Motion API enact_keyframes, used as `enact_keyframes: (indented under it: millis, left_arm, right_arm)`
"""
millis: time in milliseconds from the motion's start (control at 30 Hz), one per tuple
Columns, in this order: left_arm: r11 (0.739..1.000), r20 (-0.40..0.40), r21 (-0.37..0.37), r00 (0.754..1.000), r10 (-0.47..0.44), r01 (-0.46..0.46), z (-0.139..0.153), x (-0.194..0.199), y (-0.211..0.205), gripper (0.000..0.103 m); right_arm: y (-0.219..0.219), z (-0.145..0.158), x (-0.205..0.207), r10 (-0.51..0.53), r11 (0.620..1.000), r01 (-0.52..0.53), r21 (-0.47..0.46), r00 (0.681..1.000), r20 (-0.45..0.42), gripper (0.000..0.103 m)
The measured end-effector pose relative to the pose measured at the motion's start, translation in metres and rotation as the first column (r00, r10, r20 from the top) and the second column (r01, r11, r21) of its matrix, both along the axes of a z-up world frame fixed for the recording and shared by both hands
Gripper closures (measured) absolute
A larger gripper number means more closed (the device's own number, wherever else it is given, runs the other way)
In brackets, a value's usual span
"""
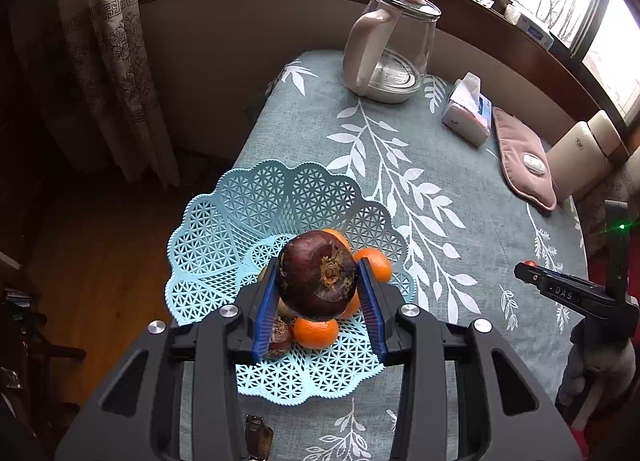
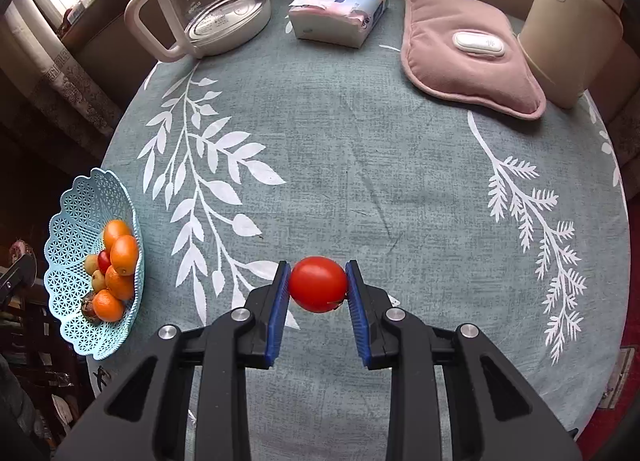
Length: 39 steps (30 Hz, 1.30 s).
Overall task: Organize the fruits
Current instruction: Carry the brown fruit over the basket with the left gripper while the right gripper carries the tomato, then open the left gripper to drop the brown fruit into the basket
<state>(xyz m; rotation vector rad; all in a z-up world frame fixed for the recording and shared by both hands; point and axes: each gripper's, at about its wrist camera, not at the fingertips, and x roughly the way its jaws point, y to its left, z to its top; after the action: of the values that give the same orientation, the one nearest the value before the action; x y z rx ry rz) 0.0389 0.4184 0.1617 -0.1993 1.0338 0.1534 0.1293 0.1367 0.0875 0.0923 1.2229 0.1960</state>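
My left gripper [image 1: 319, 275] is shut on a dark purple round fruit [image 1: 318, 275] and holds it just above the light blue lattice basket [image 1: 224, 229]. Under it in the basket lie several oranges [image 1: 315, 332] and a small brown fruit [image 1: 279, 335]. My right gripper [image 2: 318, 284] is shut on a red tomato [image 2: 318, 284] over the middle of the table. In the right wrist view the basket [image 2: 68, 245] stands at the table's left edge, with oranges [image 2: 124, 255], small yellow fruits [image 2: 91, 263] and a small red fruit [image 2: 105, 261] in it.
On the teal leaf-print tablecloth [image 2: 360, 165] stand a glass kettle [image 2: 208, 1], a tissue pack [image 2: 340, 9], a pink hot-water pad [image 2: 460, 57] and a cream appliance [image 2: 568, 33] along the far side. The basket overhangs the table's left edge above the wooden floor [image 1: 92, 281].
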Motion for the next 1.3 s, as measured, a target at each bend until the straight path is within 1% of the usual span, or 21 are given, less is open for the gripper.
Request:
enact_keyframes:
  millis: [167,500,767,1300]
  left_arm:
    - [1.000,-0.001,0.005,1.000,0.014,-0.014,0.000,-0.003,0.012,0.064]
    - [1.000,-0.015,0.013,1.000,0.009,-0.009,-0.007,0.005,0.026,0.064]
    - [1.000,-0.021,0.011,1.000,-0.024,0.024,-0.013,0.019,0.027,0.064]
    - [0.997,-0.041,0.016,0.996,-0.081,0.082,-0.027,0.041,0.026,0.064]
  right_arm:
    - [0.016,0.010,-0.005,0.029,0.999,-0.029,0.018,1.000,0.013,0.075]
    - [0.040,0.017,-0.012,0.062,0.997,-0.063,0.041,0.998,0.020,0.075]
    - [0.041,0.021,-0.018,0.036,0.998,-0.037,0.048,0.999,0.022,0.075]
    - [0.034,0.016,-0.032,-0.025,0.998,0.025,0.053,1.000,0.007,0.075]
